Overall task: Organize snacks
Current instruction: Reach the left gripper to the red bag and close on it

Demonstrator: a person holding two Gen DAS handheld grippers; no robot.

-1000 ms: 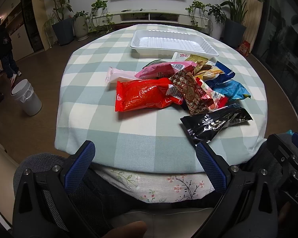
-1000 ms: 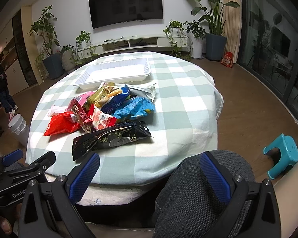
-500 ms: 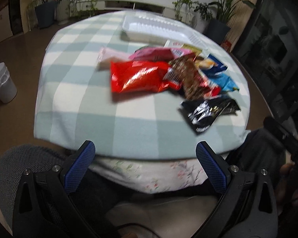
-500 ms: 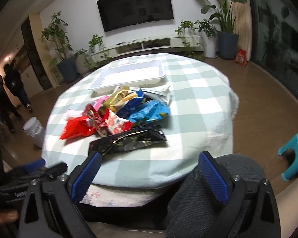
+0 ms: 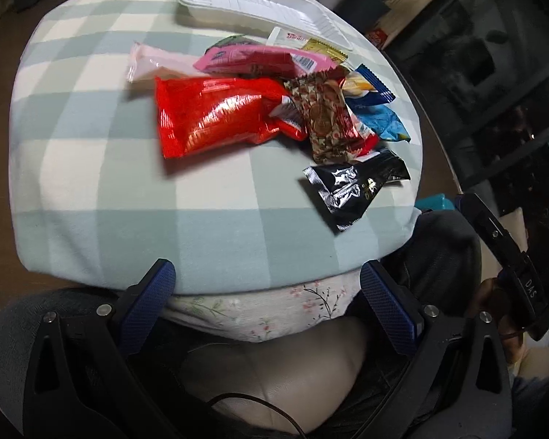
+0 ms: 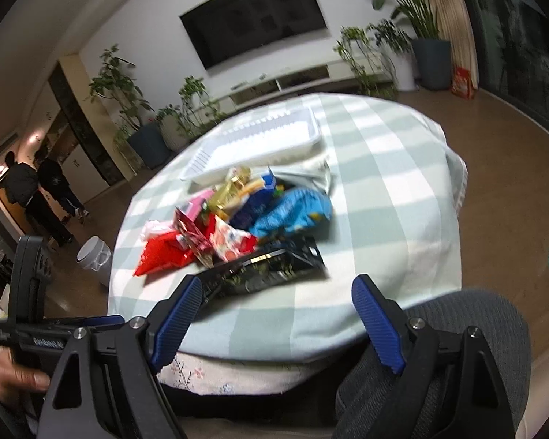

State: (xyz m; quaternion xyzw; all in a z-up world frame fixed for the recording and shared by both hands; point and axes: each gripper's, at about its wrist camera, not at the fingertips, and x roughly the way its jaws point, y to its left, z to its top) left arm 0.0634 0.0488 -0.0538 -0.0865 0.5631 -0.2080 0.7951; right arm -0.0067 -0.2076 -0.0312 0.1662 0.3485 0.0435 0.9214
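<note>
Ahead of both claws, the snacks [image 5: 274, 109] lie piled short of the empty white tray [image 5: 260, 11], nothing sorted yet; left claw [image 5: 267, 305] gapes empty, right claw [image 6: 278, 316] is closing on nothing.

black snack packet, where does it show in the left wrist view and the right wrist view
Left wrist: black snack packet right of centre, nearest end of the pile.
Right wrist: black snack packet low centre, just above the blue fingertips.
Shared landmark: white tray behind the pile.
</note>
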